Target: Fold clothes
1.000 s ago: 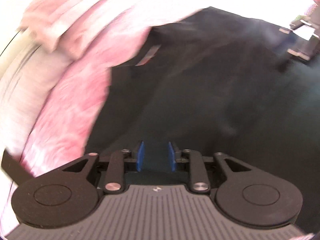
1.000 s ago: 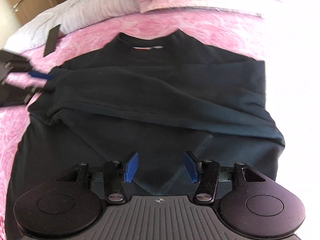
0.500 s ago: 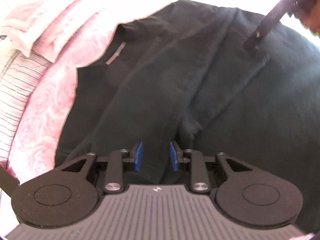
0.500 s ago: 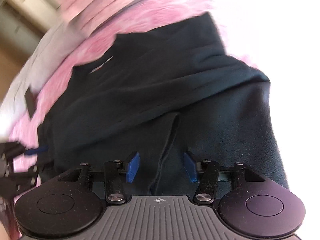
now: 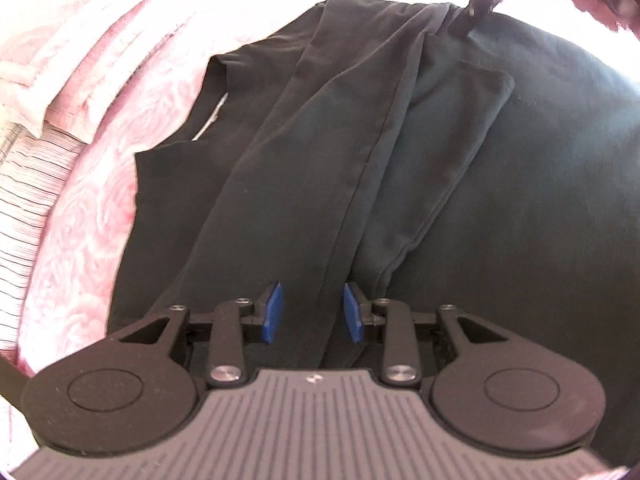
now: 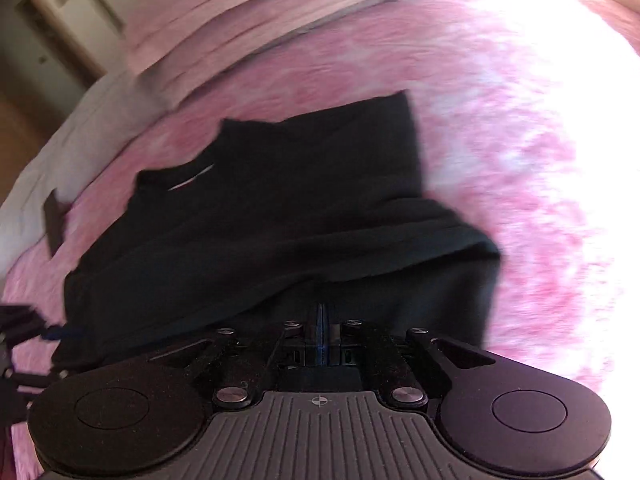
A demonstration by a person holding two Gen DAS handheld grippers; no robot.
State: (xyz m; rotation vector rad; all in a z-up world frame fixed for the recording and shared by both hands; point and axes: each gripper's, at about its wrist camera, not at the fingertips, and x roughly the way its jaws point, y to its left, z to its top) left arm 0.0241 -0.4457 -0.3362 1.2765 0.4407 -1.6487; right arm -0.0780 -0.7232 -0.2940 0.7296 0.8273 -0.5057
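A black long-sleeved top (image 5: 400, 184) lies on a pink bedspread (image 5: 92, 216), neckline to the left, both sleeves folded across its body. My left gripper (image 5: 313, 312) is open, its blue pads either side of a folded sleeve edge at the top's side, not closed on it. My right gripper (image 6: 320, 320) has its jaws together, pinching a sleeve edge of the top (image 6: 280, 216). It also shows at the far side in the left wrist view (image 5: 476, 4). My left gripper shows at the left edge of the right wrist view (image 6: 60, 334).
Folded pink bedding (image 5: 100, 48) and a striped pillow (image 5: 28, 200) lie beyond the neckline. A dark flat object (image 6: 54, 220) lies on the bed near the pillow. A wooden wardrobe (image 6: 48, 20) stands behind. Pink bedspread (image 6: 540, 160) extends to the right.
My right gripper went from open to shut on the sleeve edge and swung right. My left gripper has let go of the sleeve, opened wider and pulled back.
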